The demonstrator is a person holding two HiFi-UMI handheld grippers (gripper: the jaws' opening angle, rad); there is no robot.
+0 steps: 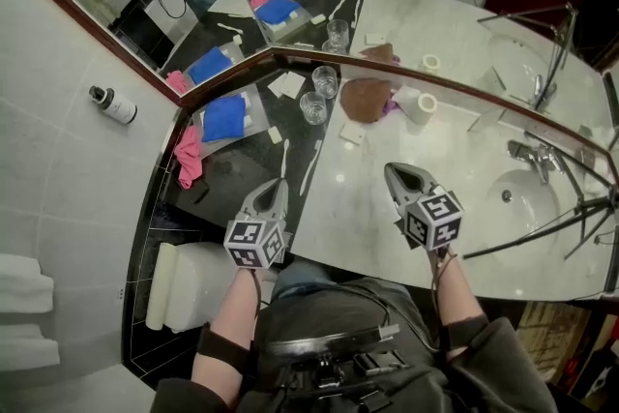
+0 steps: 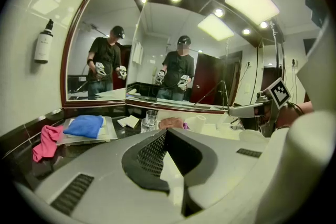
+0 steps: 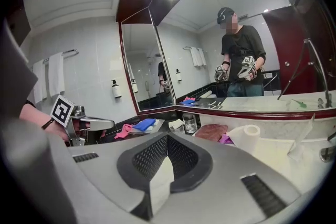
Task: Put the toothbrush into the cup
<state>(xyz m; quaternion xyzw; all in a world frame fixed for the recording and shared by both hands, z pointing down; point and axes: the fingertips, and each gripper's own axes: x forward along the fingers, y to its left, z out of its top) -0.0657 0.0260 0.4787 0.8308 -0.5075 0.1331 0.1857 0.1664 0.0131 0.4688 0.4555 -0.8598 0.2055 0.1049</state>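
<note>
Head view: left gripper and right gripper both closed, empty. Toothbrush flat on counter, just ahead of left gripper; cup toward back edge. Suggest: open left, pinch handle crosswise, tip into cup.

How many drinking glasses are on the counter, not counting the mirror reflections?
2: a rear glass by the corner of the mirror, and a front glass just in front of it. None seem hidden.
</note>
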